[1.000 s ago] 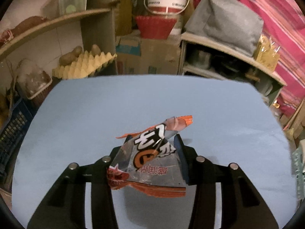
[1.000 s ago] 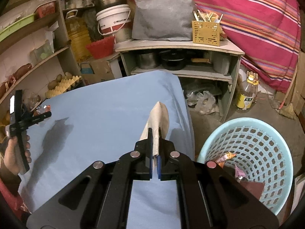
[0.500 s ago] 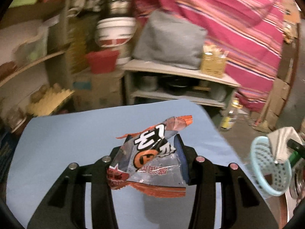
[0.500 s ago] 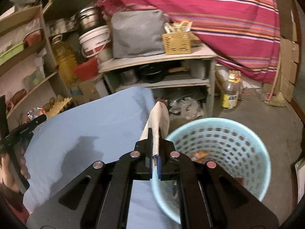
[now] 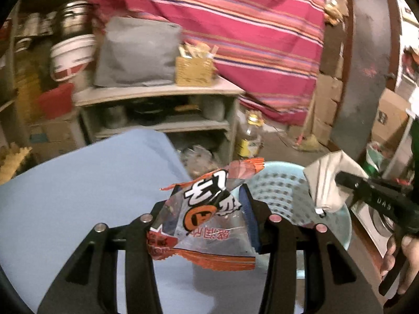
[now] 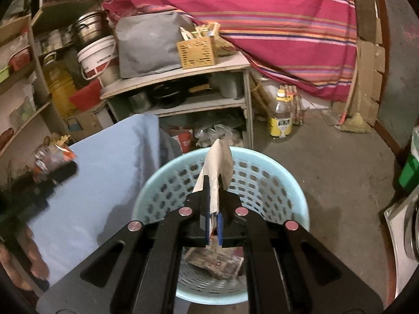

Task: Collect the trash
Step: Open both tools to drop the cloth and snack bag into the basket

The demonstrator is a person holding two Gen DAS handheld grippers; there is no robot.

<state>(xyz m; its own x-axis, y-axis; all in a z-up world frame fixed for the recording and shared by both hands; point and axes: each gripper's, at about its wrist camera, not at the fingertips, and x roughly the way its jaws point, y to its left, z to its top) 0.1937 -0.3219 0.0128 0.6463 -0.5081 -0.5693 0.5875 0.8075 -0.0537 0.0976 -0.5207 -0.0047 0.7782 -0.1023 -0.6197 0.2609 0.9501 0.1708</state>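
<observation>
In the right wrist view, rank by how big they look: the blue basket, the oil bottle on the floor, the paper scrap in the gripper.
1. basket
2. and 3. paper scrap and oil bottle: look alike; the scrap is far nearer the camera, so unranked.

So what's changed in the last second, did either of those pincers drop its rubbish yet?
Not yet. Both swung from over the blue-covered table toward the pale blue plastic mesh basket. The right gripper now holds its folded beige paper scrap above the basket's opening; the left gripper brings its crumpled orange-and-silver snack wrapper close beside it. Both grips are unchanged, nothing let go.
</observation>
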